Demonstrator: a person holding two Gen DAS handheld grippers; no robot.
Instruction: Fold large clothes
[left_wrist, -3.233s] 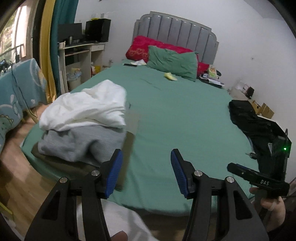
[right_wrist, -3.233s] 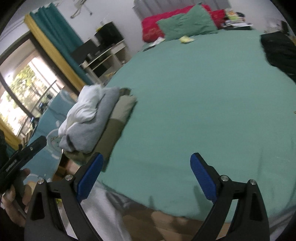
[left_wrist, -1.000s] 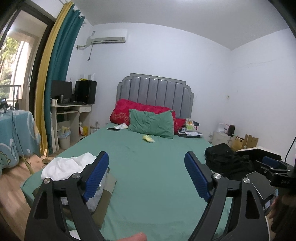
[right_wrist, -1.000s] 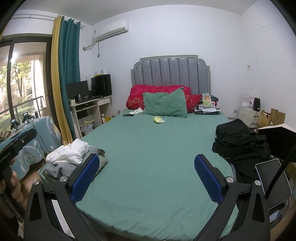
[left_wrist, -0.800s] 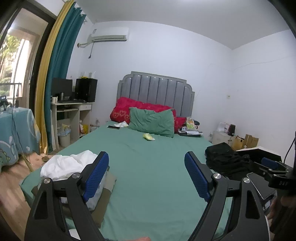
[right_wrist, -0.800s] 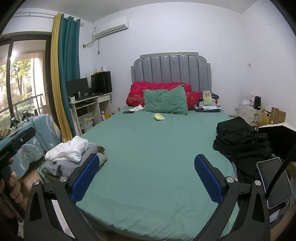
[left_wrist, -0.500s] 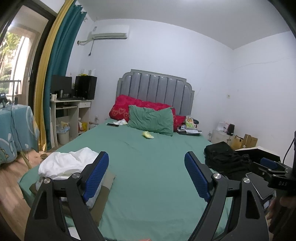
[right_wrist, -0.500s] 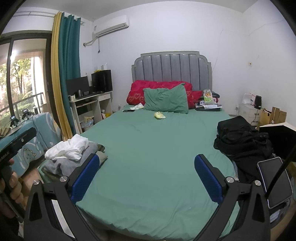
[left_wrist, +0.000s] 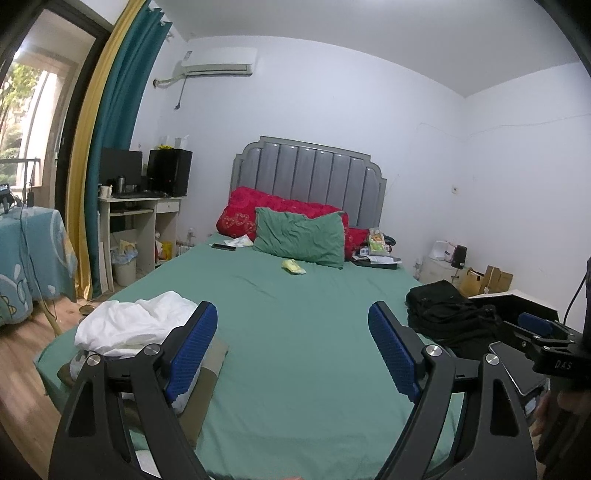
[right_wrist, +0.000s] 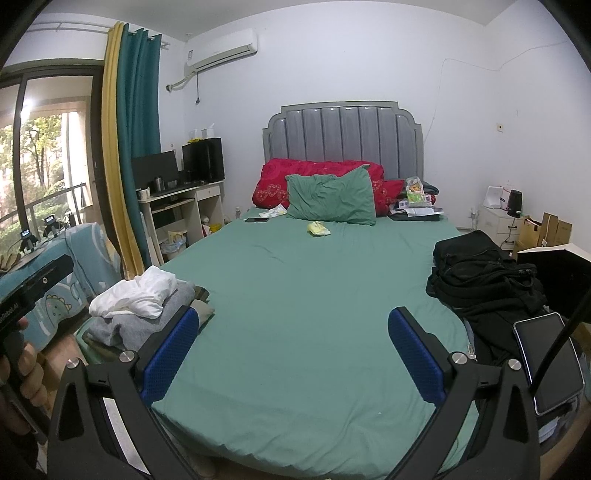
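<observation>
A pile of clothes lies at the bed's front left corner: a white garment (left_wrist: 129, 323) on top of a grey one (right_wrist: 147, 314) and an olive one (left_wrist: 207, 365). A heap of black clothes (right_wrist: 487, 277) lies at the bed's right edge, also in the left wrist view (left_wrist: 447, 317). My left gripper (left_wrist: 291, 350) is open and empty, held in the air before the bed's foot. My right gripper (right_wrist: 291, 350) is open and empty, also off the bed.
The bed (right_wrist: 314, 295) has a green sheet, a green pillow (right_wrist: 332, 199) and red pillows at the grey headboard. A small yellow item (right_wrist: 317, 229) and a phone (right_wrist: 256, 220) lie near the pillows. A tablet (right_wrist: 546, 365) sits at right. A desk (right_wrist: 177, 206) stands at left.
Both grippers have lifted from looking down at the bed to looking level across the room. The left gripper has opened wider. In the last second the view drifts slightly closer.
</observation>
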